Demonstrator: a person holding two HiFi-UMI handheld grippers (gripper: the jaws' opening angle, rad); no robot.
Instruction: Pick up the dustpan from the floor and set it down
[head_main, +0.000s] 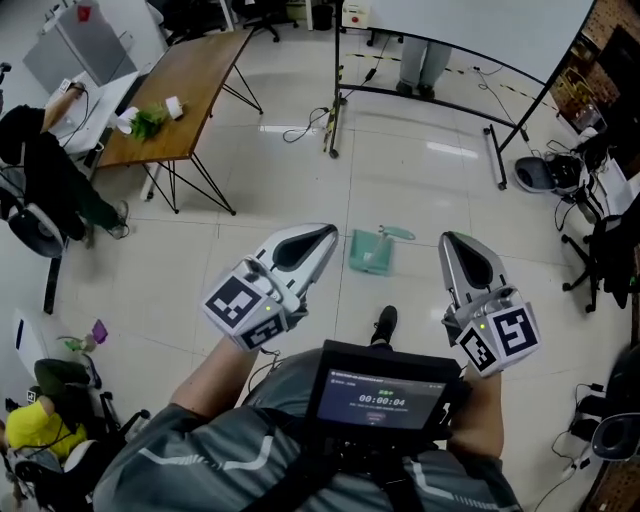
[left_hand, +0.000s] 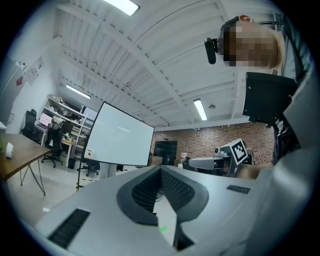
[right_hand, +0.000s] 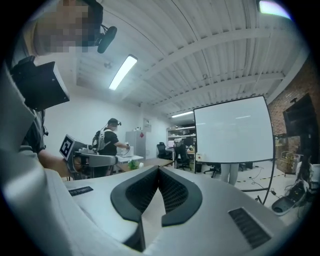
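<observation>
Item: one teal dustpan (head_main: 372, 251), lying flat on the pale tiled floor (head_main: 280, 190), just ahead of the person's one visible dark shoe (head_main: 385, 324). Grippers, two: left gripper (head_main: 328, 232) to the left of the dustpan, right gripper (head_main: 450, 240) to its right, both above the floor and clear of the dustpan, which sits between their tips. Each is clenched, pads meeting at the tip with nothing between them, as the left gripper view (left_hand: 161, 170) and right gripper view (right_hand: 159, 170) show. Writing: the chest-mounted screen (head_main: 378, 392) reads "00:00:04"; each gripper's cube bears black-and-white square markers, no legible words. One wooden desk (head_main: 190, 85) stands well beyond the dustpan to the left, carrying a green item and small white ones. One whiteboard (head_main: 470, 25) on a wheeled stand is beyond the dustpan to the right. Head view only: dustpan, shoe and floor layout. Left gripper view only: a brick wall (left_hand: 200, 142) behind the right gripper's marker cube (left_hand: 240, 151); the dustpan is out of its sight. Right gripper view only: one standing person with a backpack (right_hand: 107, 141), beside the left gripper's marker cube (right_hand: 67, 146); no dustpan visible there either.
</observation>
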